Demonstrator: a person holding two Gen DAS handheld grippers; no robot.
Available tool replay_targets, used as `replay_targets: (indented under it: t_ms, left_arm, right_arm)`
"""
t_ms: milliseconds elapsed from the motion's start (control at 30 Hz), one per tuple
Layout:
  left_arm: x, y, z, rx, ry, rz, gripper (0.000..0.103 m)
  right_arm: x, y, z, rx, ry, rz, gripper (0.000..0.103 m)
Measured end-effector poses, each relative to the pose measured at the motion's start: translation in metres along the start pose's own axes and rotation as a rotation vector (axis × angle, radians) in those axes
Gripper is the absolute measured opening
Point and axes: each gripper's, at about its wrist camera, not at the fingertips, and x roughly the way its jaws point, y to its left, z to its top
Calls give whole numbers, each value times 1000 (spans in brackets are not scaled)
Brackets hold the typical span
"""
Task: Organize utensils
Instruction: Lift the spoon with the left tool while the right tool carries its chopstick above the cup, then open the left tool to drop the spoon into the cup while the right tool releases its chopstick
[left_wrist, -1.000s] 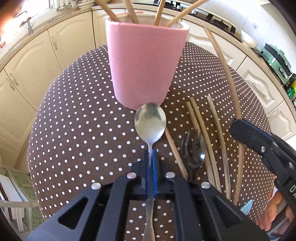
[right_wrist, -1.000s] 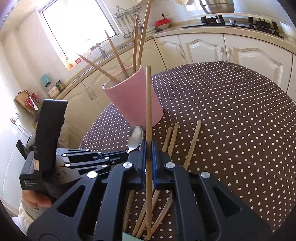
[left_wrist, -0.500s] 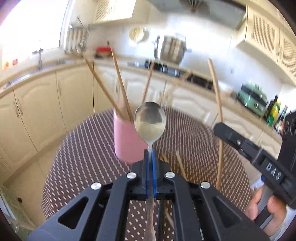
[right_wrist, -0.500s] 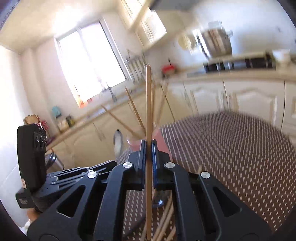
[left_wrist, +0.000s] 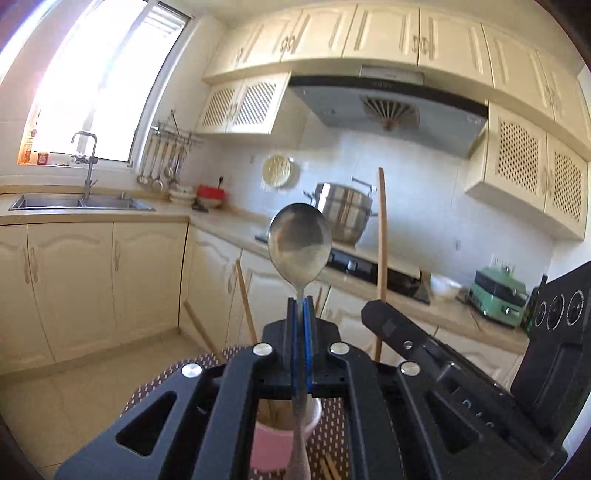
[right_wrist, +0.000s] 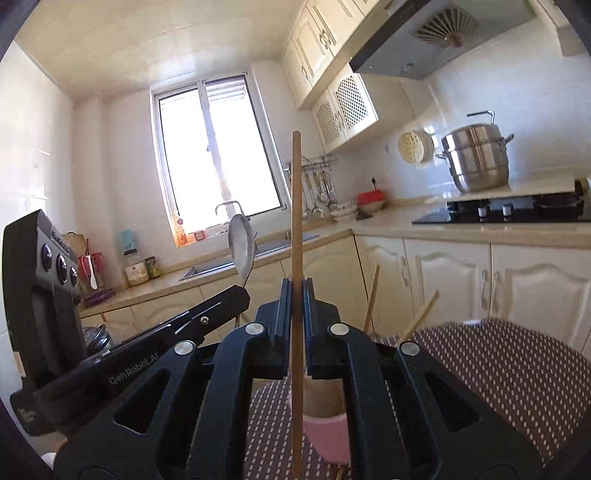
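Observation:
My left gripper (left_wrist: 300, 308) is shut on the neck of a metal spoon (left_wrist: 300, 242), bowl upright, handle hanging down over the pink cup (left_wrist: 275, 445). Several wooden chopsticks (left_wrist: 245, 301) stand in that cup. My right gripper (right_wrist: 295, 291) is shut on a single wooden chopstick (right_wrist: 296, 206), held upright above the pink cup (right_wrist: 327, 434). In the right wrist view the spoon (right_wrist: 241, 249) and left gripper (right_wrist: 242, 295) sit just to the left. In the left wrist view the held chopstick (left_wrist: 381, 236) and the right gripper (left_wrist: 371, 312) sit to the right.
The round table (right_wrist: 509, 373) with a brown dotted cloth lies below. More chopsticks (left_wrist: 330, 469) lie on it beside the cup. Cream cabinets, a sink (left_wrist: 79, 203), a hob (right_wrist: 517, 214) and a steel pot (right_wrist: 476, 158) line the far walls.
Both grippers have risen and tipped up from the table, carrying the spoon and the chopstick. The cup, earlier ahead of them, now lies beneath the fingers.

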Motion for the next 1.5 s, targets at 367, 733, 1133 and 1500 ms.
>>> replay_targets:
  t_ms: [367, 733, 1133, 1500]
  left_arm:
    - [41, 10, -2, -46, -70, -17, 3]
    - [58, 18, -29, -53, -22, 22, 3]
    - [31, 2, -35, 81, -39, 139, 39]
    - [-23, 3, -31, 162, -104, 330, 69]
  right_arm:
    - [39, -14, -5, -18, -54, -66, 6]
    - [55, -22, -26, -51, -9, -82, 6]
    - [33, -16, -44, -126, 67, -107, 7]
    - [22, -8, -52, -139, 104, -149, 7]
